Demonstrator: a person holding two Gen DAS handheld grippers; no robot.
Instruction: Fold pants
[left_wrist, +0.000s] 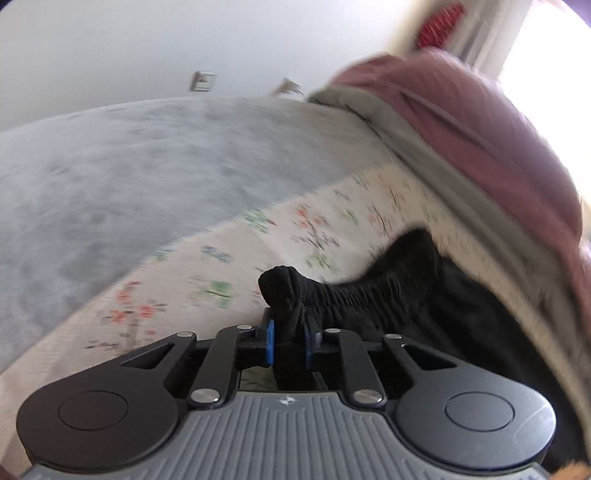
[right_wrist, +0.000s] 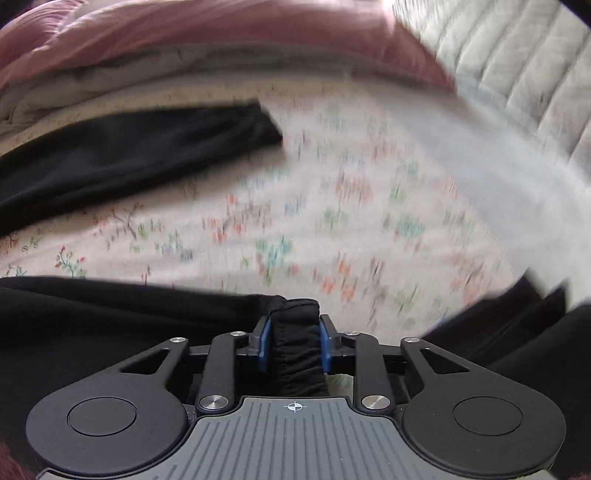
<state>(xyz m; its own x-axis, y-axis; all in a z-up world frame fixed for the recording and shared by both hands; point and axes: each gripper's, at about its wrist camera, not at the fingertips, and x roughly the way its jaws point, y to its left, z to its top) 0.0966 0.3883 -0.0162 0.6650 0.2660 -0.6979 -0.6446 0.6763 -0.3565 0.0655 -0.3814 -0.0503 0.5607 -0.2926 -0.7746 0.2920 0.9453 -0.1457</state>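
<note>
Your bed, spread with a flowered sheet, carries everything in both views, which are blurred in places. Closest to you, your left hand-held gripper is clamped on a bunched black corner of the pants; its blue pads press the cloth from both sides, and a knot of fabric sticks out past the fingertips. From that pinch the gathered waistband runs off to the right across the sheet. Your right hand-held gripper likewise has its jaws closed on a thick fold of the pants, the stitched hem standing up between the blue pads. Black cloth spreads to both sides of this hand-held gripper, low in the right wrist view. Farther out, a pant leg lies flat on the sheet, its end pointing right. Beyond it a pink quilt is heaped over a grey blanket, touching the leg's far edge. Past the bed you have grey carpet, then a white wall.
</note>
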